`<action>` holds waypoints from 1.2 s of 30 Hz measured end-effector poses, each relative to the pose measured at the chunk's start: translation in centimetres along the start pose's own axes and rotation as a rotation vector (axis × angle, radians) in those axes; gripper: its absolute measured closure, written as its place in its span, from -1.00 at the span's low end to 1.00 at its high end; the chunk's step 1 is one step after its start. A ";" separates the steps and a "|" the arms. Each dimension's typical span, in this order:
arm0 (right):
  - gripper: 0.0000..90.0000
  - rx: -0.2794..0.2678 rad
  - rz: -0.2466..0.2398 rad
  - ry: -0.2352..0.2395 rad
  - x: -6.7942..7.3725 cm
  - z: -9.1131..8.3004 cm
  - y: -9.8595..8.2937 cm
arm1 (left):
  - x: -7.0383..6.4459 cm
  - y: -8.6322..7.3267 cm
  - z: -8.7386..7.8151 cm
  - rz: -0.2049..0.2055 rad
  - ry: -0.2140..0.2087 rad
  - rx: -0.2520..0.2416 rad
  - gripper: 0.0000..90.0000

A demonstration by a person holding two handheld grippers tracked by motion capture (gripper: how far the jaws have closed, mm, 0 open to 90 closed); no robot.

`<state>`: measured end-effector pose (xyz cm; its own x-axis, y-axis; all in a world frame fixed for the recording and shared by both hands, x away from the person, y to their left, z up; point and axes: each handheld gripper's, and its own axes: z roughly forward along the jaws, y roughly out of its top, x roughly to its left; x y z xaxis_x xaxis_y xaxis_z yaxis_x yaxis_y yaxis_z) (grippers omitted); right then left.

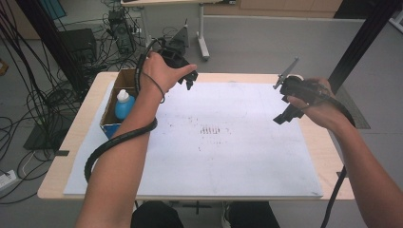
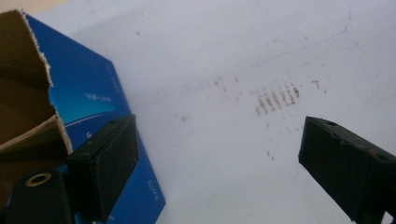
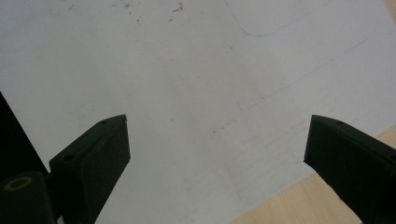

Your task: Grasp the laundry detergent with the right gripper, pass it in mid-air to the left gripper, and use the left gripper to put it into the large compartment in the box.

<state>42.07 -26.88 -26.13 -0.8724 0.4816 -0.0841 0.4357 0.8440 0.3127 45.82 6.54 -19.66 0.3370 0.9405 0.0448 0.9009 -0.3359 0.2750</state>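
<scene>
Could knock the cardboard box over, with the left gripper so close above its far end. Could bump the box wall with the near jaw, seen just beside it in the left gripper view. Could squash or tip the bottle by grabbing too hard or too high on the cap. Could also snag the trailing cable on the box edge.

Left gripper up in the air, jaws spread wide, holding nothing. Right gripper also up, over the right side of the white sheet, jaws spread wide, holding nothing.

Bottle light blue with a white cap, standing up inside the open box. Box brown inside, blue outside, top edge torn and rough. Box sitting at the left edge of the surface, touching the white sheet. Small, smooth and probably light, so easy to push over
</scene>
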 end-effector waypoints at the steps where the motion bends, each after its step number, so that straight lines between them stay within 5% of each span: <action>1: -0.85 0.000 -0.002 -0.001 0.0 -0.1 -0.1 | -0.2 0.1 0.0 0.007 -0.003 0.002 -0.72; 12: -0.85 -0.003 -0.005 0.002 0.1 0.0 0.0 | -1.8 0.5 0.4 0.039 -0.010 0.006 -0.72; 36: -0.85 -0.002 -0.015 0.002 0.7 0.0 0.1 | -1.7 0.1 0.5 0.031 -0.028 0.000 -0.72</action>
<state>41.53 -26.51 -26.17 -0.8791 0.4687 -0.0872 0.4223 0.8504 0.3137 45.49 4.85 -20.16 0.3725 0.9277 0.0266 0.8897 -0.3651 0.2740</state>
